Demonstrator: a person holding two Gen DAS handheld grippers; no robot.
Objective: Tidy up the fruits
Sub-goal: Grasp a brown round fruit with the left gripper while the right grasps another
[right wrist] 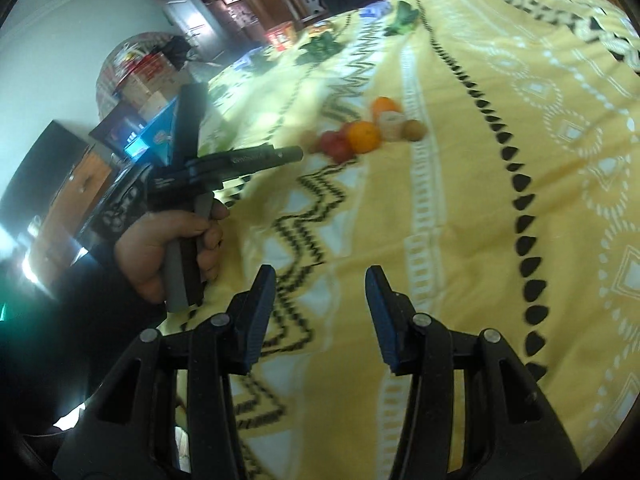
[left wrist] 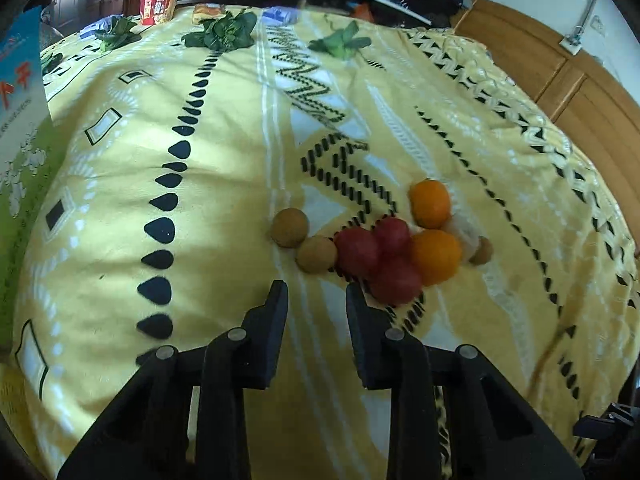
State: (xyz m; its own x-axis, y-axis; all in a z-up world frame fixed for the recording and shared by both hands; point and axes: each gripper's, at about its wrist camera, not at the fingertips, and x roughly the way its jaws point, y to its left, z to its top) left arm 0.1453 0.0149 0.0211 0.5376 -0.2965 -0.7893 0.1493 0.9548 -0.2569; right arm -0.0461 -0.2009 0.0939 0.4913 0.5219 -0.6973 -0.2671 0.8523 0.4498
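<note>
A cluster of fruit lies on a yellow patterned bedspread (left wrist: 224, 184): three red fruits (left wrist: 378, 258), two oranges (left wrist: 434, 256), two brown round fruits (left wrist: 290, 227) on the left and one (left wrist: 482, 251) on the right, next to something white (left wrist: 466, 232). My left gripper (left wrist: 318, 294) is open and empty, just short of the red fruits. In the right wrist view the cluster (right wrist: 362, 136) is far ahead. My right gripper (right wrist: 320, 280) is open and empty above the bedspread (right wrist: 460, 208). The left hand-held gripper (right wrist: 192, 168) shows at left.
Leafy greens (left wrist: 224, 32) lie along the far side of the bed with a red snack box (left wrist: 158, 8) and packets. A wooden headboard (left wrist: 560, 80) runs at the right. A blue-and-green box (left wrist: 20, 120) stands at the left edge. Clothes are piled beyond.
</note>
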